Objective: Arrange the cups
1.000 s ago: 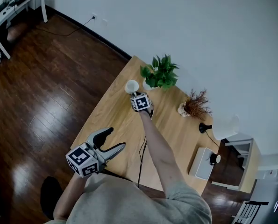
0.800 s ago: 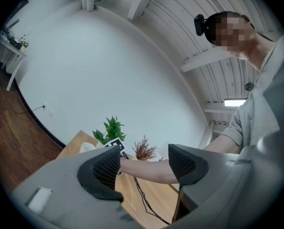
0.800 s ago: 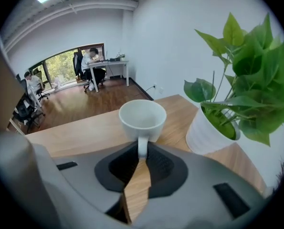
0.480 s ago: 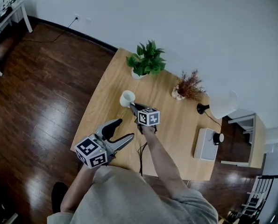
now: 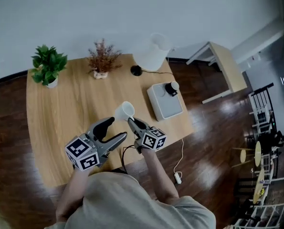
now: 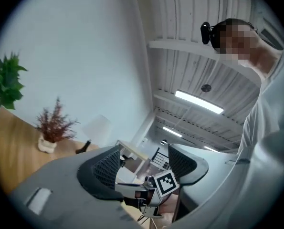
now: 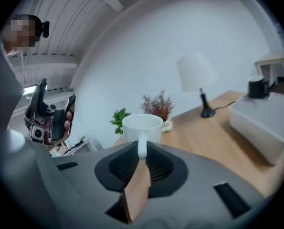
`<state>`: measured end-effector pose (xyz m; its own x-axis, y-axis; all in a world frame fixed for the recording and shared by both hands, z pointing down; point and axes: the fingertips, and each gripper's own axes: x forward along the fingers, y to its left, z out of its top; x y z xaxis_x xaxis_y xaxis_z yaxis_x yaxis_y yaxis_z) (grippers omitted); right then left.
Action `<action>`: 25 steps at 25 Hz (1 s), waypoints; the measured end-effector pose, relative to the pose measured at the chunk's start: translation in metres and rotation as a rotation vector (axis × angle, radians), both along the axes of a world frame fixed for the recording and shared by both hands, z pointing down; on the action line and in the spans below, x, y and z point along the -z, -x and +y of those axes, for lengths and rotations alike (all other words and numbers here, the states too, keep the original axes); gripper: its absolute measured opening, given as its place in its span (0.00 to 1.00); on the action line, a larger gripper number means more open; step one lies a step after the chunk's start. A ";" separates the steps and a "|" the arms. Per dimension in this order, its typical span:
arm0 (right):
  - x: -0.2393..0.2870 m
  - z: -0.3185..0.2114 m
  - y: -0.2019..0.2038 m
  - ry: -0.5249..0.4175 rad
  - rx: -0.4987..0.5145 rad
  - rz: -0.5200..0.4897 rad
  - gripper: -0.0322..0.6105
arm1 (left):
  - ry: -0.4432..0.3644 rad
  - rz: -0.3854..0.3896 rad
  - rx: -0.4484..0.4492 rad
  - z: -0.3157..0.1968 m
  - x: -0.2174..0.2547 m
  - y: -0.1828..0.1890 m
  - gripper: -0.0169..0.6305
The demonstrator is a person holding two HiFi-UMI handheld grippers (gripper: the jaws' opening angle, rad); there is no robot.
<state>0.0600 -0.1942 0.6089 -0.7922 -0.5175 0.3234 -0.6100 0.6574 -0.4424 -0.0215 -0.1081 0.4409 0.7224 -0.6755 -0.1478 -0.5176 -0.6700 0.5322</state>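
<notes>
A white cup [image 5: 124, 111] hangs above the wooden table [image 5: 60, 113], near its front edge. My right gripper [image 5: 131, 121] is shut on the cup's handle, and in the right gripper view the cup [image 7: 142, 126] stands upright just past the jaws of that gripper [image 7: 142, 157], the handle pinched between the pads. My left gripper [image 5: 112, 130] hovers close to the left of it, jaws apart and empty. In the left gripper view the left gripper [image 6: 144, 163] is open, with the right gripper's marker cube [image 6: 166, 183] seen beyond it.
A green potted plant [image 5: 48, 63], a dried red plant [image 5: 102, 61] and a white lamp [image 5: 152, 51] line the table's far edge. A white box with a black knob [image 5: 164, 101] sits at the right. A cable [image 5: 180, 162] trails to the floor; a side table [image 5: 223, 66] stands beyond.
The right gripper closed on the cup's handle near the green plant, then lifted it and carried it back toward the table's front edge. The head view swung round; the left gripper moved in beside it.
</notes>
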 end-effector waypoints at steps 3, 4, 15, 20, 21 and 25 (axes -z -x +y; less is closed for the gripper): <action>0.018 -0.041 -0.106 -0.057 -0.159 0.024 0.15 | -0.014 -0.012 -0.110 -0.013 0.012 -0.069 0.50; 0.019 -0.057 -0.138 -0.075 -0.208 0.050 0.15 | -0.016 -0.012 -0.138 -0.014 0.014 -0.086 0.50; -0.059 -0.238 -0.259 -0.114 -0.355 0.482 0.15 | 0.012 -0.075 -0.092 -0.019 0.004 -0.110 0.50; -0.075 -0.258 -0.254 -0.138 -0.373 0.577 0.15 | 0.014 -0.078 0.004 -0.018 0.005 -0.083 0.50; -0.077 -0.257 -0.253 -0.130 -0.374 0.568 0.15 | 0.012 -0.076 0.016 -0.017 0.006 -0.080 0.50; -0.085 -0.254 -0.245 -0.097 -0.345 0.532 0.15 | 0.002 -0.071 0.030 -0.014 0.009 -0.070 0.50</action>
<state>0.3046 -0.4484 0.6943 -0.3191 -0.7605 0.5655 -0.9135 0.4058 0.0303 0.0487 -0.1221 0.4324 0.7104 -0.6972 -0.0956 -0.5740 -0.6527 0.4944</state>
